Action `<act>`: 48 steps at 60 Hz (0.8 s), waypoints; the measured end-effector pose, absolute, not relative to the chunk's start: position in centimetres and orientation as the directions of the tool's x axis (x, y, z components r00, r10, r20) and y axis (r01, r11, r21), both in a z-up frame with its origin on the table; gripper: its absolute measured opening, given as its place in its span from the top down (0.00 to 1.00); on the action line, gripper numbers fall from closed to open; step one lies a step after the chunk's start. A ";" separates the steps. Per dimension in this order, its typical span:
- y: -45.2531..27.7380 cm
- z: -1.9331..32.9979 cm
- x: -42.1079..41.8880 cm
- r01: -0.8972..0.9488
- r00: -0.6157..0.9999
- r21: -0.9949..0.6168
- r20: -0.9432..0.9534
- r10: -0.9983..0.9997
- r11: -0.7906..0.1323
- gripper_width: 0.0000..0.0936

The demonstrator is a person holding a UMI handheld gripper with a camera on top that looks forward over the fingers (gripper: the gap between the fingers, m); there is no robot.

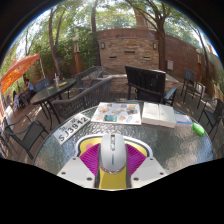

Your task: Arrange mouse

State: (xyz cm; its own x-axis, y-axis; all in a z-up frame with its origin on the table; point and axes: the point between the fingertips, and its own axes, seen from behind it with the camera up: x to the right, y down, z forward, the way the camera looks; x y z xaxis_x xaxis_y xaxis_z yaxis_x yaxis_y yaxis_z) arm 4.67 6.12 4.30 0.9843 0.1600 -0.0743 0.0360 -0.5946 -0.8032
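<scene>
The mouse [113, 153] is white or pale grey, with a smooth rounded back, a seam down the middle between its two buttons and a small scroll wheel near its far end. It points away from the camera, long axis in line with the fingers.

It sits between the two fingers of the gripper [113, 163], whose purple pads [90, 160] flank it left and right. The pads are close against its sides, but whether both actually press on it cannot be told; the fingers stand about a mouse-width apart. A yellow patch shows under the near end of the mouse, and whether the mouse rests on the table or is lifted off it is not clear.

The table [180, 145] is round with a glass top, and the mouse is by its near edge. Beyond the fingers, toward the middle of the table, lie a magazine or printed sheet [116, 113] and a white box [158, 113] beside it. A remote control [73, 127] lies toward the left edge, at an angle. A green object [199, 129] sits at the right edge. At the far edge stands an open laptop [146, 80]. The glass just ahead of the mouse, between it and the magazine, is bare, as is the stretch to the right of the fingers. Metal chairs [60, 98] ring the table on a patio, with a stone wall [128, 48] and trees behind.
</scene>
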 end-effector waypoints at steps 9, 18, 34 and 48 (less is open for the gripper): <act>5.7 -0.6 3.1 0.062 0.980 -0.741 -0.082 0.182 -0.668 0.48; 4.8 2.5 4.4 0.108 0.985 -0.759 -0.008 0.175 -0.642 0.07; -3.5 14.6 3.7 0.086 0.994 -0.820 0.032 0.105 -0.566 0.08; -15.1 19.7 1.9 0.071 0.997 -0.833 0.064 0.031 -0.549 0.09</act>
